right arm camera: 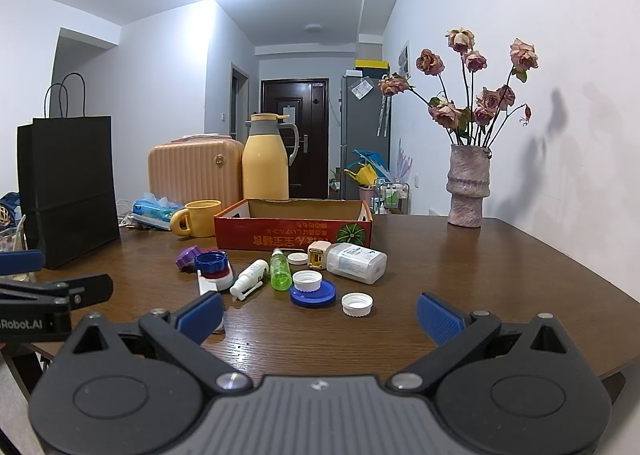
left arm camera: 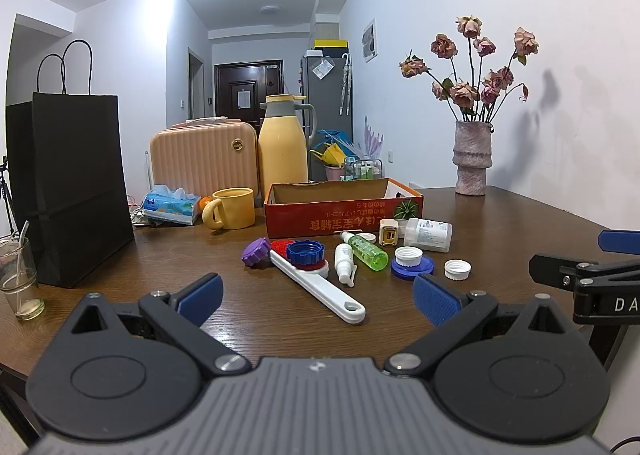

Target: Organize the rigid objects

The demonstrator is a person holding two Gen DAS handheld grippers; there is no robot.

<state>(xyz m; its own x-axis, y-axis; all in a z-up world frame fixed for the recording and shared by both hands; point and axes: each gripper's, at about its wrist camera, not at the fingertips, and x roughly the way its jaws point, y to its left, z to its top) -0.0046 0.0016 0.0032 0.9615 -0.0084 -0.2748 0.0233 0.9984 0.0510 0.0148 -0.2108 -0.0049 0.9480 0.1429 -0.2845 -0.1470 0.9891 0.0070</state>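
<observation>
Left tool and right tool: both spread apart, empty, above bench; red box at 12 o'clock behind scattered caps.

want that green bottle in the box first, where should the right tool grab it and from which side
Grip the green bottle across its round body, about midway along. It lies on its side, white cap toward the cardboard box, base toward the camera. Bring the open right tool down from above, one finger on each long side. The white spray bottle and blue lid lie close on either side, so keep the fingers tight.
</observation>
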